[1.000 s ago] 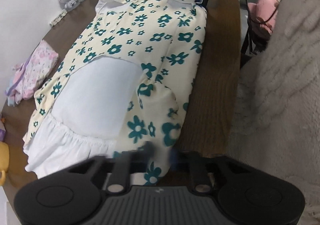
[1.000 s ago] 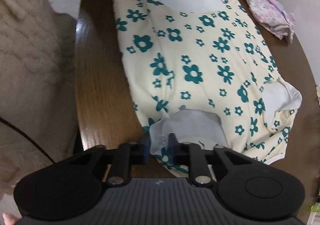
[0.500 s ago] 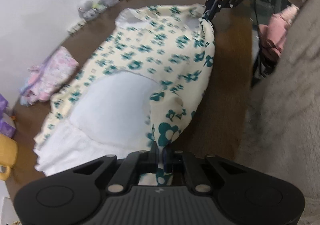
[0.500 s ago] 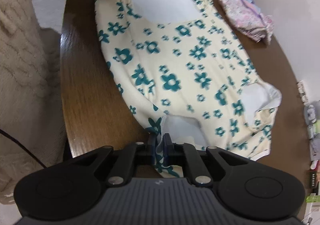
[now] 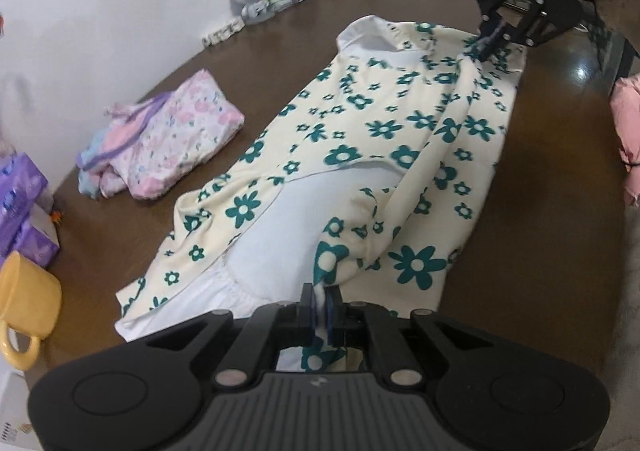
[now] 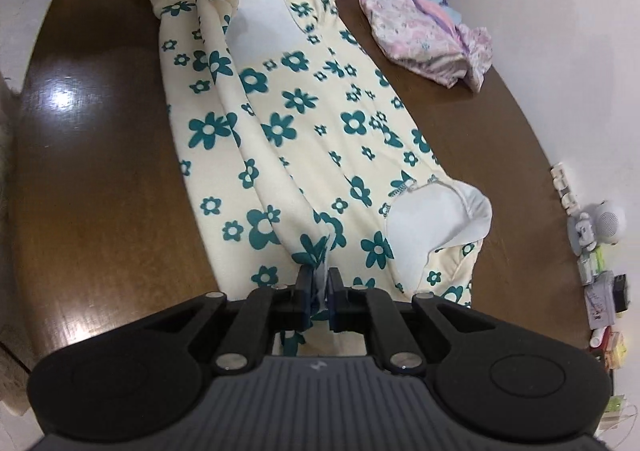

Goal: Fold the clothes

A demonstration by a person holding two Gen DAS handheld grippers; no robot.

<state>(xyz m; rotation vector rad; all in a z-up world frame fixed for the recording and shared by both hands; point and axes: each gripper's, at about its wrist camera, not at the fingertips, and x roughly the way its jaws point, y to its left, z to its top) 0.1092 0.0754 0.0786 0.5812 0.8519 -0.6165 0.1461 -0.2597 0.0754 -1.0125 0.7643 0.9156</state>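
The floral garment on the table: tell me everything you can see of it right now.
The garment is cream, soft-looking knit with teal flowers and a white lining showing at openings and a gathered hem. It lies lengthwise on the brown table. One long edge is lifted into a taut ridge: the left gripper pinches it at the hem end, the right gripper at the far end. The rest lies flat and touches nothing else.

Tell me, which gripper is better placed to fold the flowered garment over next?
Neither alone, probably. The left gripper and the right gripper each pinch one end of the same long edge of the flowered garment, lifted off the table. Carrying it across likely needs both together.
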